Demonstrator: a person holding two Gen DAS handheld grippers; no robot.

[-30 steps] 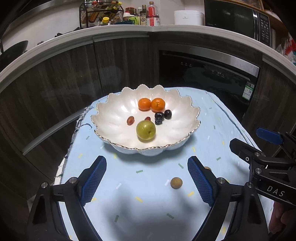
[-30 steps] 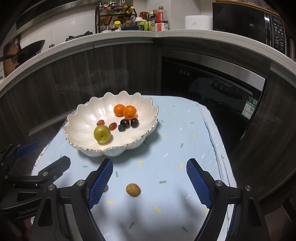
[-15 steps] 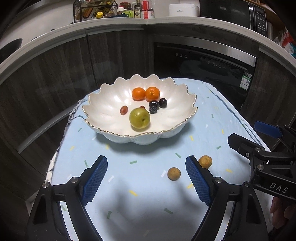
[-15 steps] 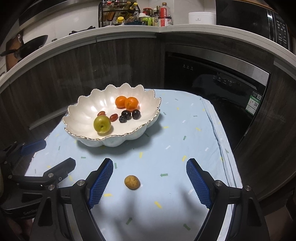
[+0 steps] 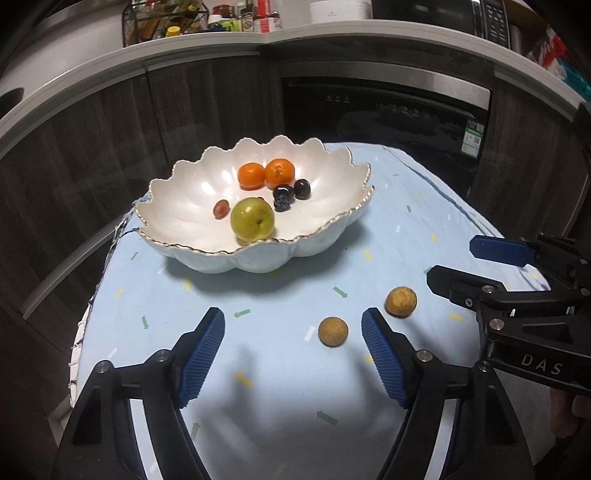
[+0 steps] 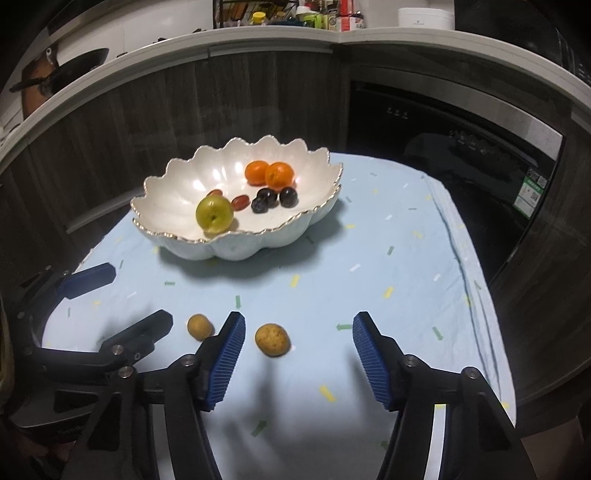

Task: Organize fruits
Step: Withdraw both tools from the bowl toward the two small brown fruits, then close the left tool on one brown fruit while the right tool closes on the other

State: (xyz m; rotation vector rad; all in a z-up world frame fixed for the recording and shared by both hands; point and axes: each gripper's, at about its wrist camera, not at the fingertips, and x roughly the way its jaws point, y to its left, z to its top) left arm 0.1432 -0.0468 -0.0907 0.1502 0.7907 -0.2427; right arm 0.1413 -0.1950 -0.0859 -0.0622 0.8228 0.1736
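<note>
A white scalloped bowl stands on a light blue cloth. It holds a green apple, two oranges, dark grapes and red grapes. Two small brown round fruits lie on the cloth in front of the bowl: one between my left gripper's fingers near the right finger, the other between my right gripper's fingers near the left one. My left gripper is open and empty. My right gripper is open and empty.
The cloth-covered table drops off at left and right. Dark wood cabinets and an oven stand behind it. A counter above carries bottles and a rack. My right gripper also shows at the right of the left wrist view.
Both grippers have drawn back and dropped toward the near part of the table. The second brown fruit has come into the left wrist view. Both stay open.
</note>
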